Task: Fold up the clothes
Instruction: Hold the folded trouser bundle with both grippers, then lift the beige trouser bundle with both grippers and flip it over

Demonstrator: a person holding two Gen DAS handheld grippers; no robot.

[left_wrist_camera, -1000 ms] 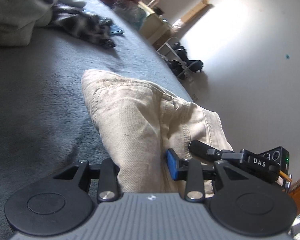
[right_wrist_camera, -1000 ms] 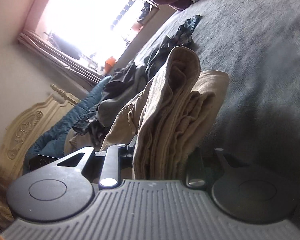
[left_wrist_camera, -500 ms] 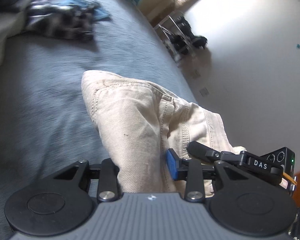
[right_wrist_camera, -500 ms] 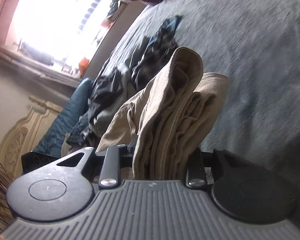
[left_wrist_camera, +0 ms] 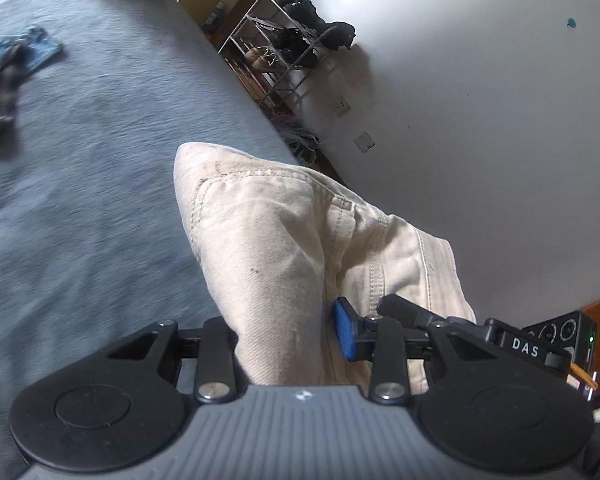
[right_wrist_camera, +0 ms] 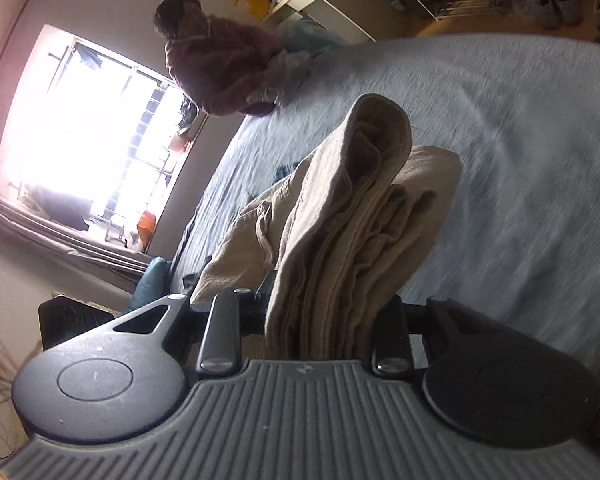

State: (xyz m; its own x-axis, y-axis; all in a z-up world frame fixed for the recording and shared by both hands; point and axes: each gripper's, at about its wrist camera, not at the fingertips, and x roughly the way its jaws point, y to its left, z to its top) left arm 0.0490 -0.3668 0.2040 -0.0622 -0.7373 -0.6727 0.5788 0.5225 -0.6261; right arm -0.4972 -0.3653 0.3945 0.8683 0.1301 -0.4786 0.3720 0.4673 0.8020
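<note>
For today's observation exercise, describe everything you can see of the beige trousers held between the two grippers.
The beige trousers are heavy cotton twill with double-stitched seams, a belt loop and faint grubby marks. They are folded into a thick bundle of several layers, seen edge-on in the right wrist view. The left gripper and the right gripper each have their jaws closed on an end. The bundle is held over the grey-blue bedspread; whether it touches it cannot be told.

Beige trousers (left_wrist_camera: 276,264) — folded into thick layers (right_wrist_camera: 340,240) — held raised above the bed.
</note>
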